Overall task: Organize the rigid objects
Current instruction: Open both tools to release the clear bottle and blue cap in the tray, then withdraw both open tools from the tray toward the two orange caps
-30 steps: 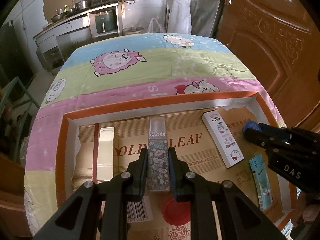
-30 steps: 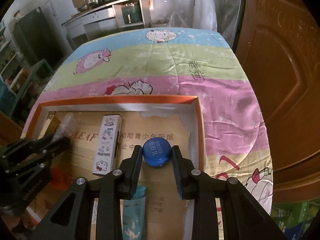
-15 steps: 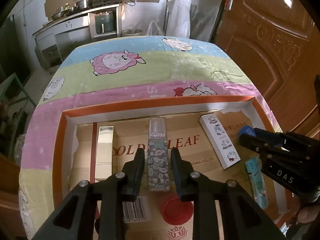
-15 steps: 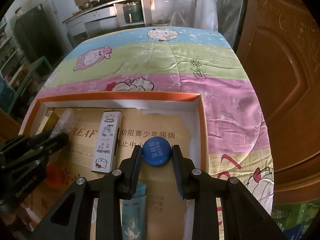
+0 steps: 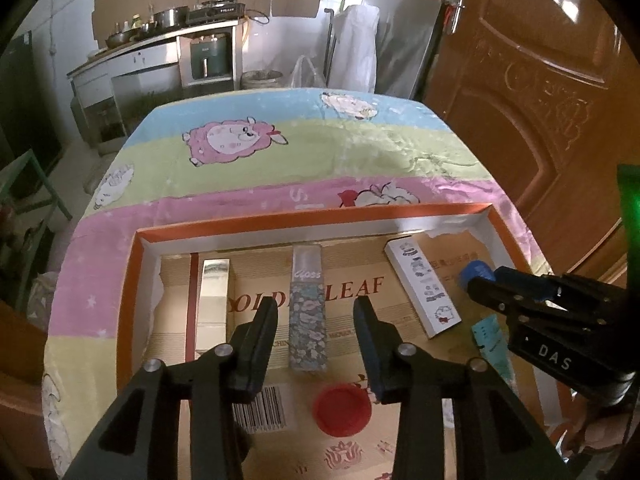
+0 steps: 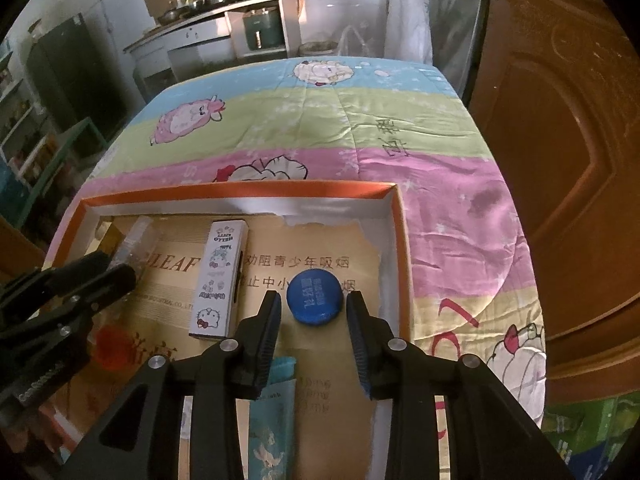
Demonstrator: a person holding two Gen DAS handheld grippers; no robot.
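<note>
On the bench sits a tray point(image 5: 132, 304) lined with cardboard. Inside, left to right, lie a slim box point(image 5: 214, 304), a lip gloss box point(image 5: 307, 312), a Hello Kitty box point(image 5: 422, 288) and a bottle cap point(image 6: 315, 297); another cap point(image 5: 341, 409) lies nearer.

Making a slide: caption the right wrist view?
Open right gripper straddles a blue cap lying in the orange-rimmed tray.

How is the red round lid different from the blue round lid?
The red lid is plain, while the blue lid has writing on top. The red lid lies near the flowery gloss box; the blue lid lies nearer the tray's right wall. Both lie flat in the tray.
</note>
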